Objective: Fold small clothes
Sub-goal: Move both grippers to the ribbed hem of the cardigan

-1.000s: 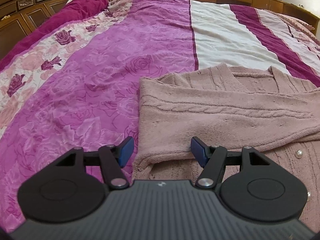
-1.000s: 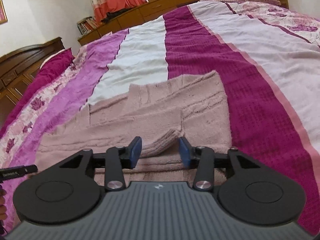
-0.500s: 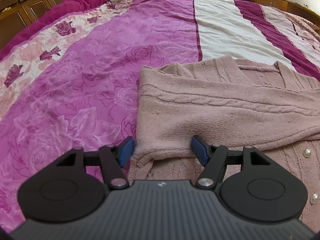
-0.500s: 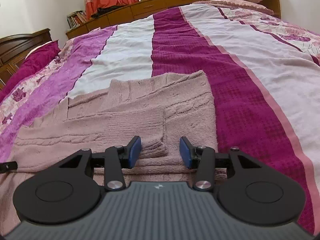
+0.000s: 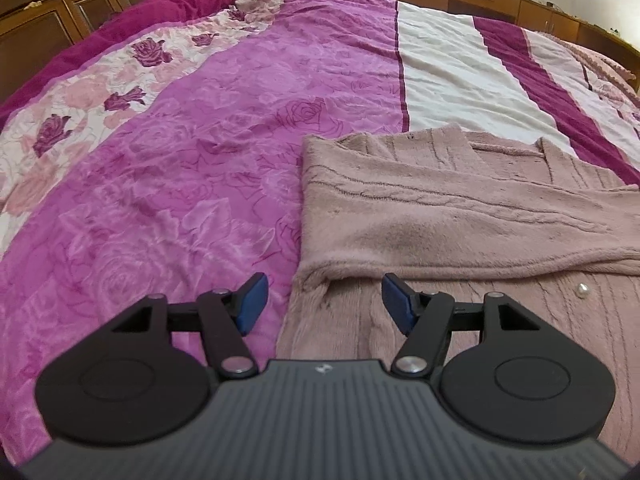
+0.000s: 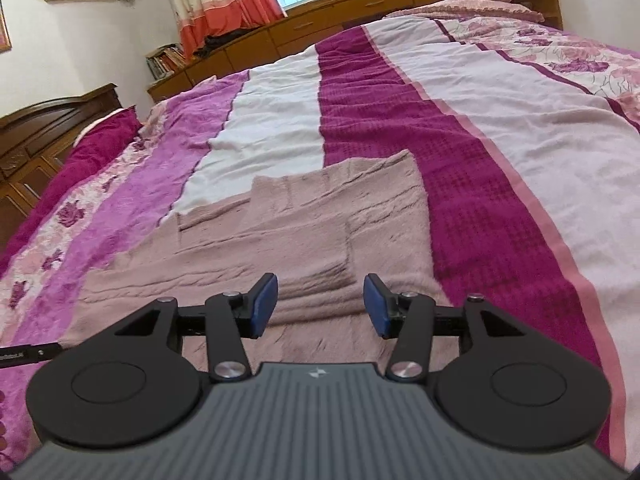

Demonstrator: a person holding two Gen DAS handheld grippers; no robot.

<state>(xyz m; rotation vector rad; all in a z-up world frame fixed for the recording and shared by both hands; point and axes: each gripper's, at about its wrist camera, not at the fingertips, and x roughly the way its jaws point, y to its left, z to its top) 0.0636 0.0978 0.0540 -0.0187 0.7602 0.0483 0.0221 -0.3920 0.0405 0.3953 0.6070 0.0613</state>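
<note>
A dusty pink knitted cardigan (image 5: 460, 216) lies flat on the bed, both sleeves folded across its front; a pearl button (image 5: 582, 290) shows on its right. My left gripper (image 5: 325, 303) stands open just short of the left sleeve's fold, at the cardigan's left edge, with nothing between its blue pads. In the right wrist view the same cardigan (image 6: 280, 236) spreads ahead. My right gripper (image 6: 320, 306) is over the folded sleeve's cuff end; its jaws are opening and the pads press on nothing.
The bed is covered by a striped magenta, white and rose-print bedspread (image 5: 200, 160). A dark wooden headboard (image 6: 36, 136) stands at the left. Low wooden cabinets (image 6: 360, 4) run under the window beyond the bed. A slim black part of the other tool (image 6: 28, 354) pokes in at left.
Both grippers drew back from the folded sleeves, which now lie ahead of the pads instead of between them. The right jaws widened slightly. The cardigan lies still.
</note>
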